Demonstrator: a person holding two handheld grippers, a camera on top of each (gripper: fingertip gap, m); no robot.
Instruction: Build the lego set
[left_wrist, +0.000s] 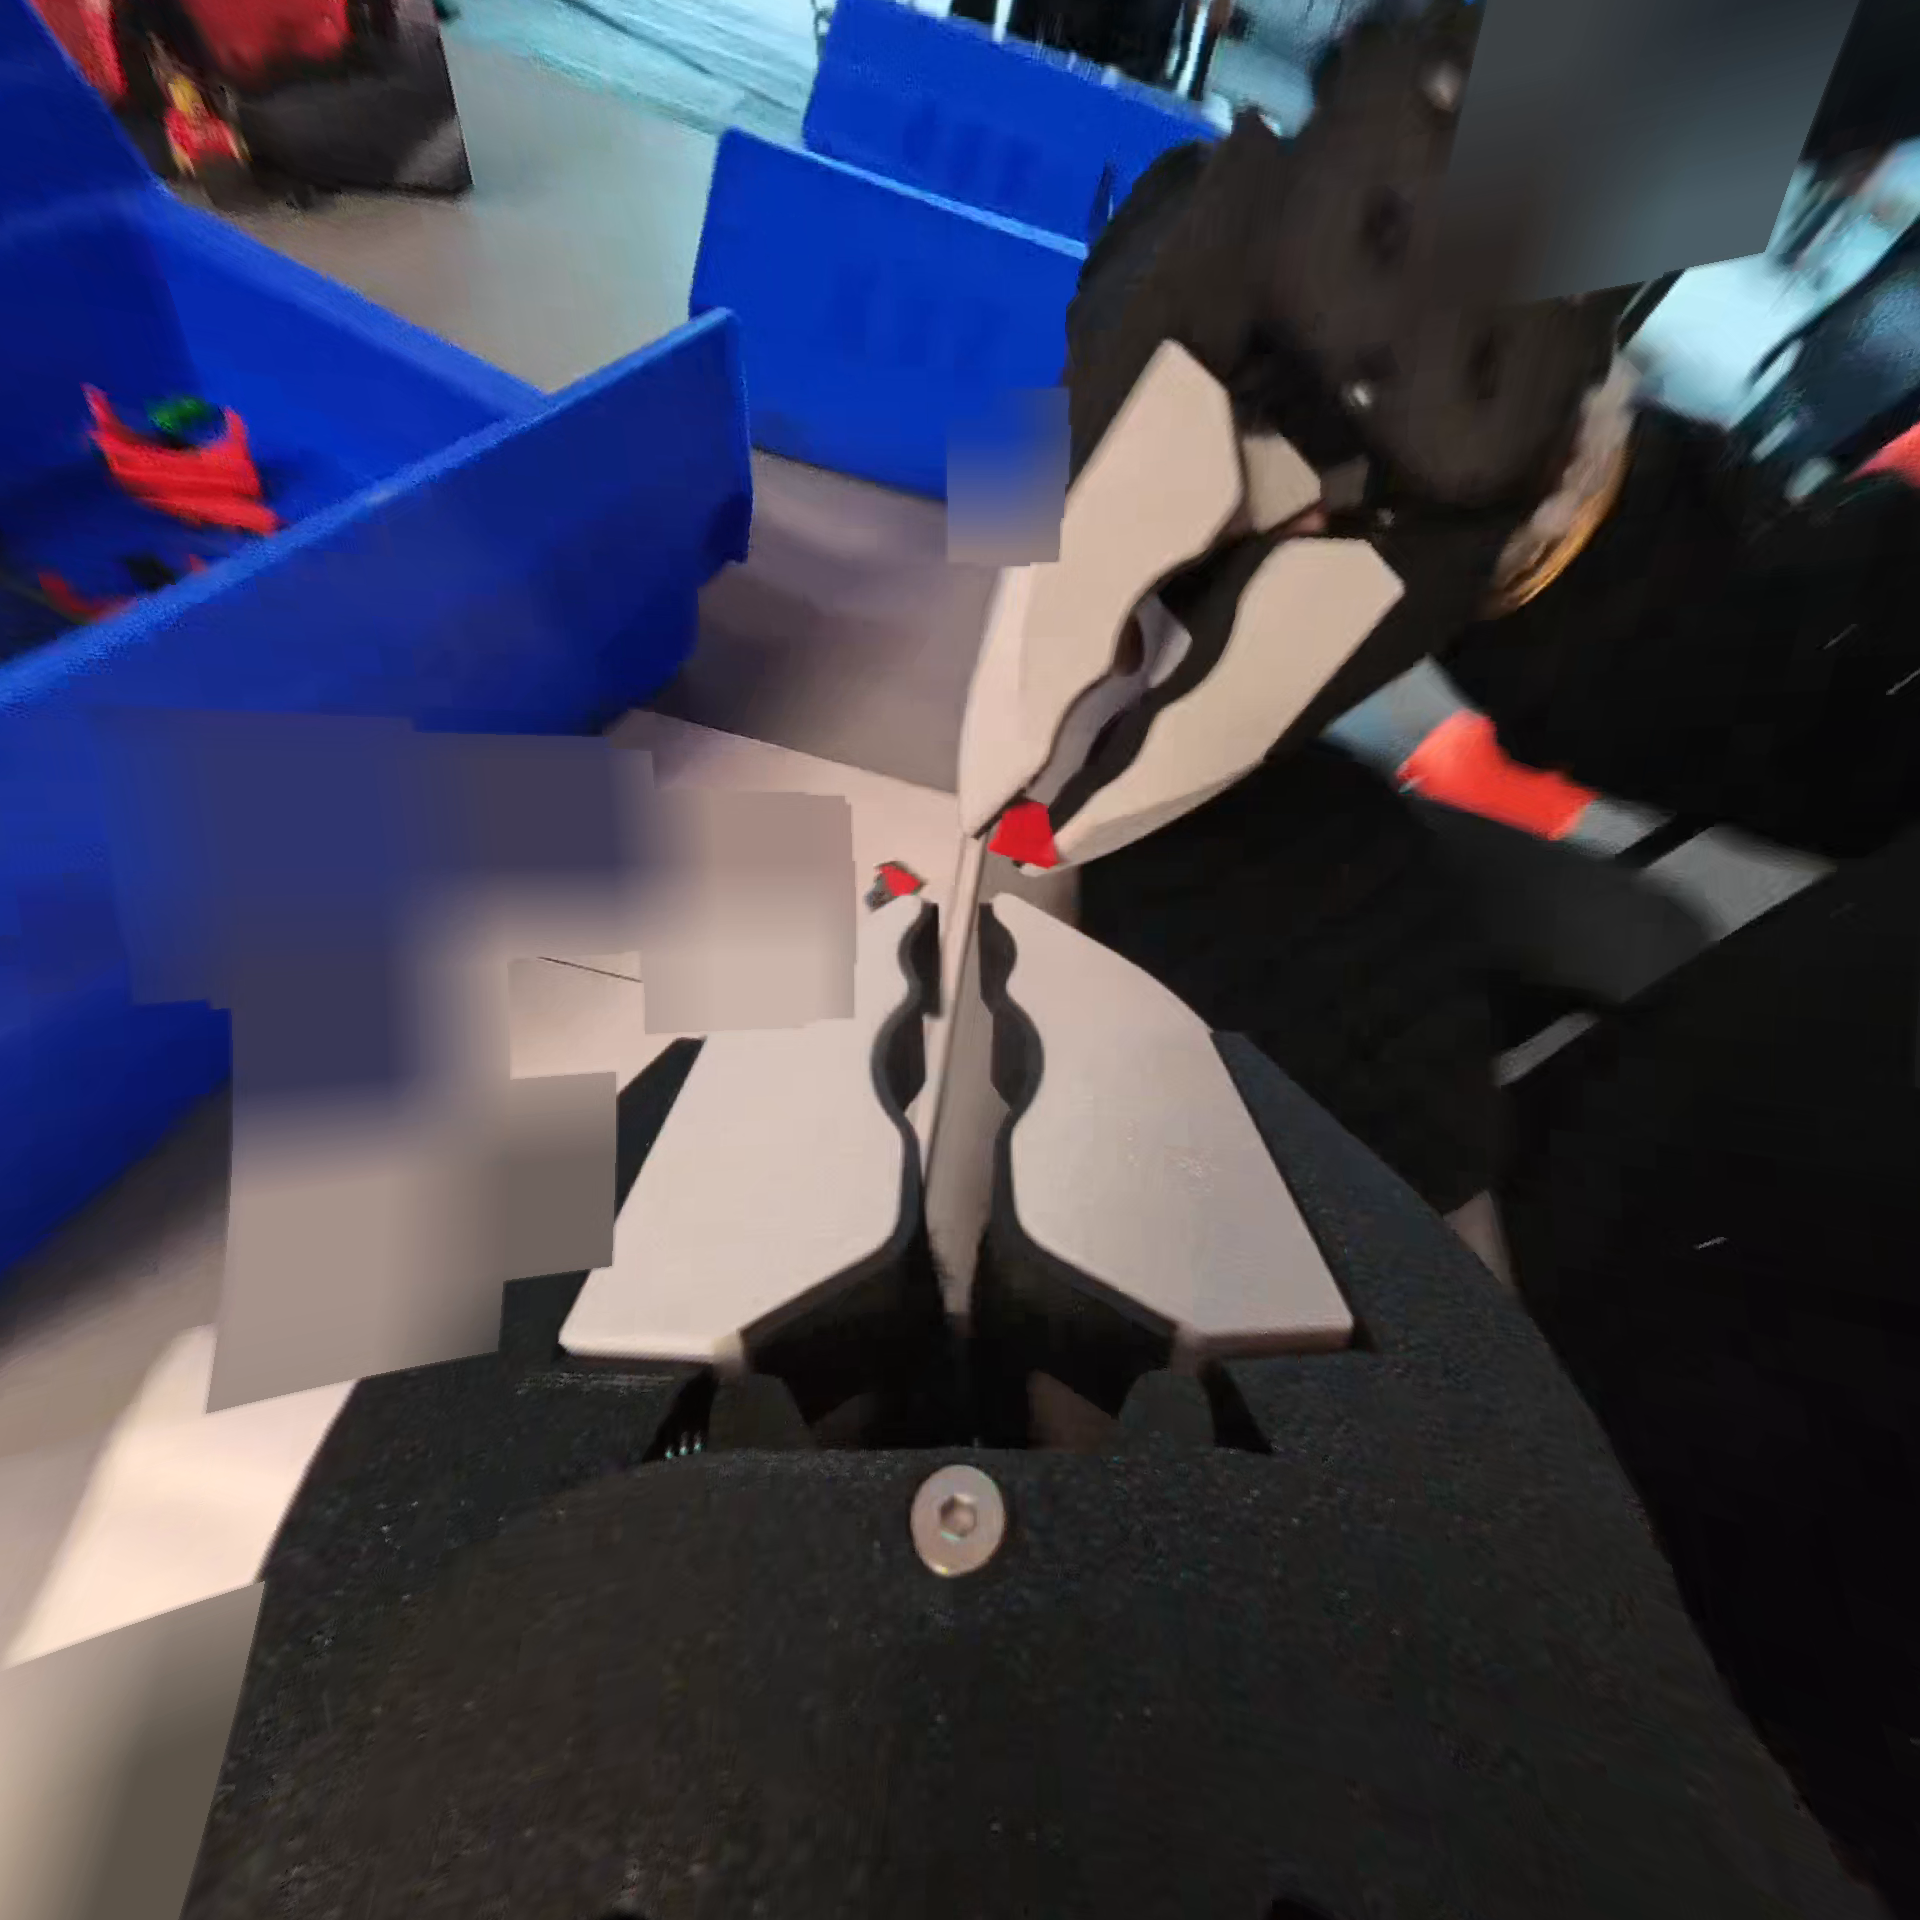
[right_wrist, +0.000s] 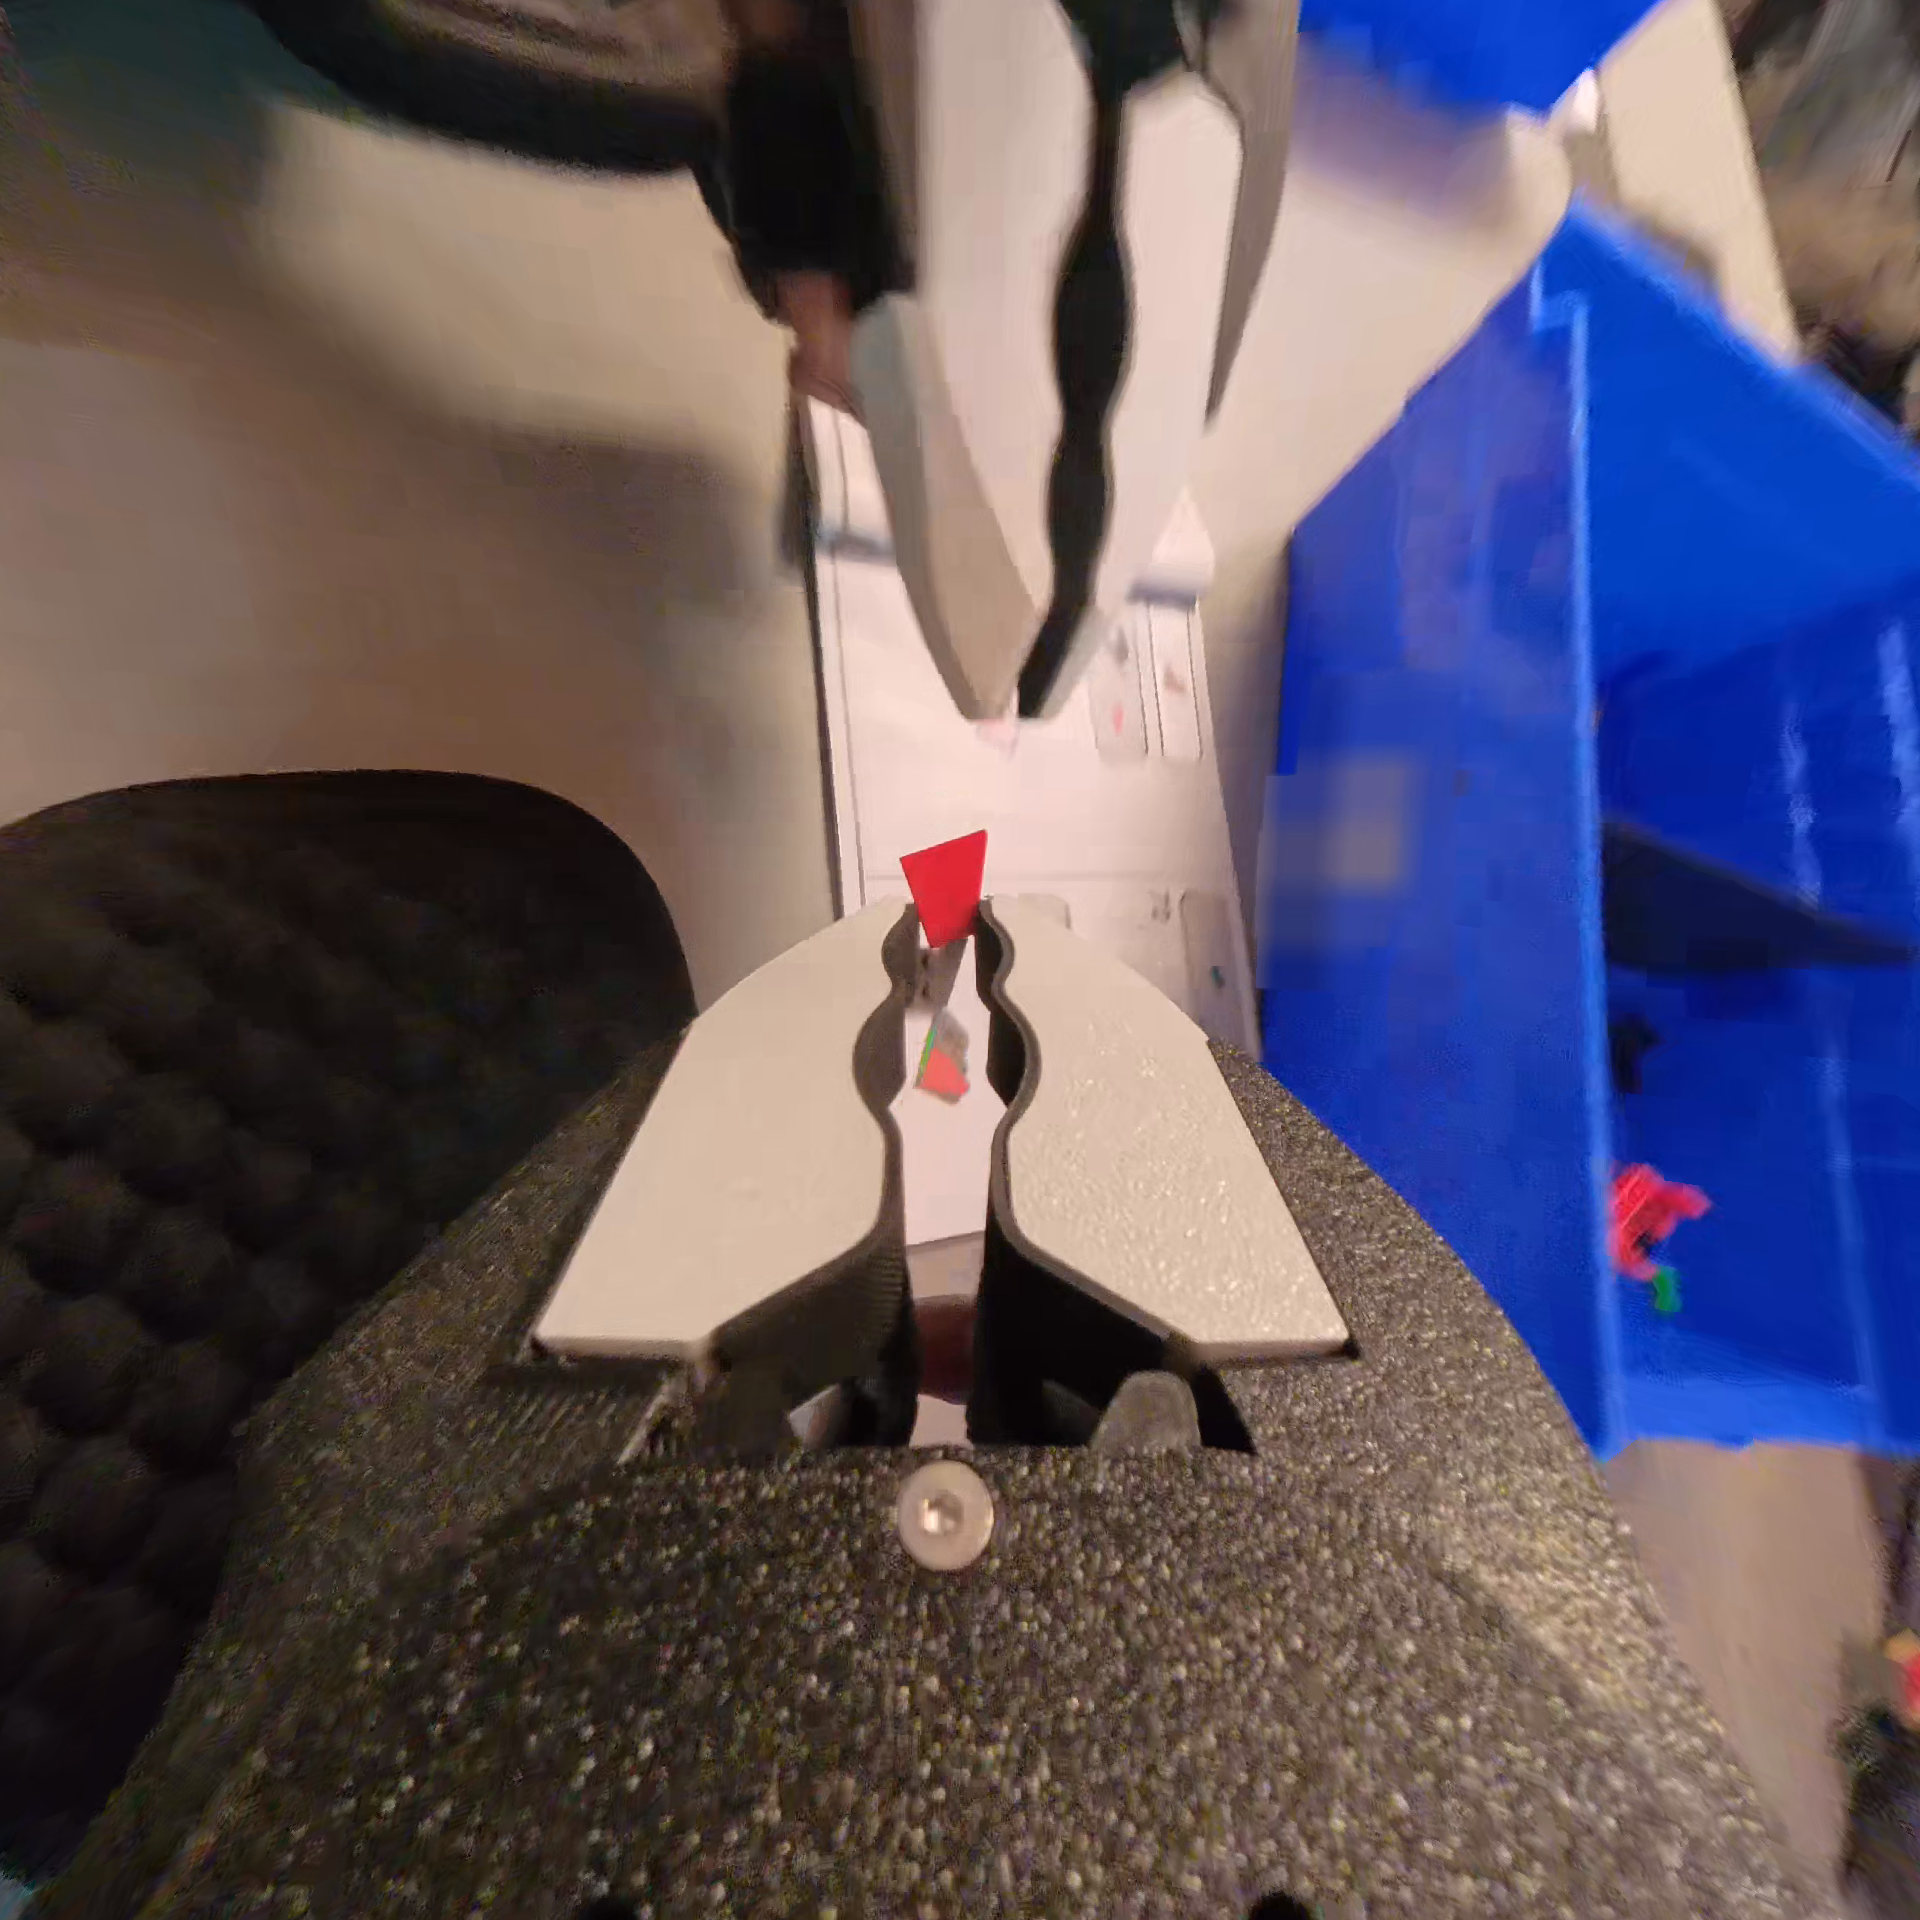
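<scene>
My right gripper (right_wrist: 948, 920) is shut on a small red wedge-shaped Lego piece (right_wrist: 943, 883) that sticks out past its tips. In the left wrist view the right gripper (left_wrist: 1023, 844) hangs just beyond my left fingertips, with the red piece (left_wrist: 1023, 831) in it. My left gripper (left_wrist: 963, 914) has its fingers almost together, with a thin pale strip showing between them. I cannot tell whether it grips that strip. The left gripper also shows in the right wrist view (right_wrist: 1013, 712), pointing down at the white instruction sheet (right_wrist: 1039, 810). A small red and green sub-assembly (right_wrist: 943, 1065) lies on the sheet.
A blue bin (left_wrist: 416, 582) with loose red pieces (left_wrist: 177, 468) stands on the left, and it shows at the right in the right wrist view (right_wrist: 1558, 831). More blue bins (left_wrist: 883, 312) stand behind. A person's black sleeve with an orange cuff (left_wrist: 1496, 774) is at the right.
</scene>
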